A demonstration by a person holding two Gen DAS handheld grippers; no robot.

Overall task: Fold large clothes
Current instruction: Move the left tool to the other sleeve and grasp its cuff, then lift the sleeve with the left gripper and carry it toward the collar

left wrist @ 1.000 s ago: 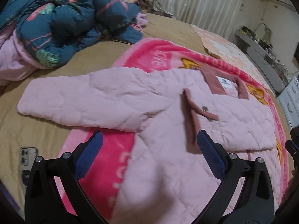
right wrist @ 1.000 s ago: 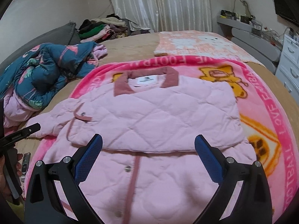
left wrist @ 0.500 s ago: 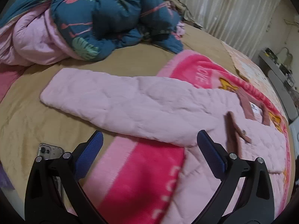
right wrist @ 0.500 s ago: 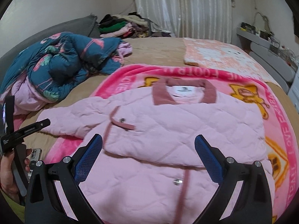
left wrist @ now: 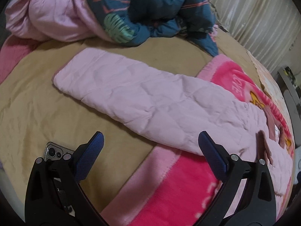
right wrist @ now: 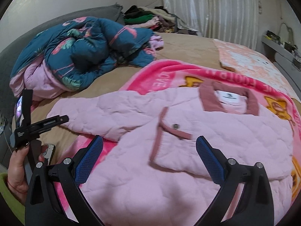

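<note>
A pink quilted jacket (right wrist: 216,131) with a dusty-rose collar lies on a pink blanket (right wrist: 160,79) on the bed, one side folded over its front. Its left sleeve (left wrist: 131,96) stretches out flat over the tan sheet (left wrist: 37,101). My left gripper (left wrist: 150,150) is open and empty, hovering just in front of the sleeve's near edge. It also shows in the right wrist view (right wrist: 35,128), at the left, held in a hand. My right gripper (right wrist: 149,154) is open and empty above the jacket's front.
A crumpled teal flowered duvet (right wrist: 84,50) lies at the head of the bed. A phone (left wrist: 54,152) lies on the sheet by my left gripper. A clothes pile (right wrist: 150,18) and curtains (right wrist: 216,9) are at the back, a peach mat (right wrist: 244,58) beyond the blanket.
My left gripper has swung left from the jacket body toward the outstretched sleeve. My right gripper has also panned left over the jacket. Both stayed open.
</note>
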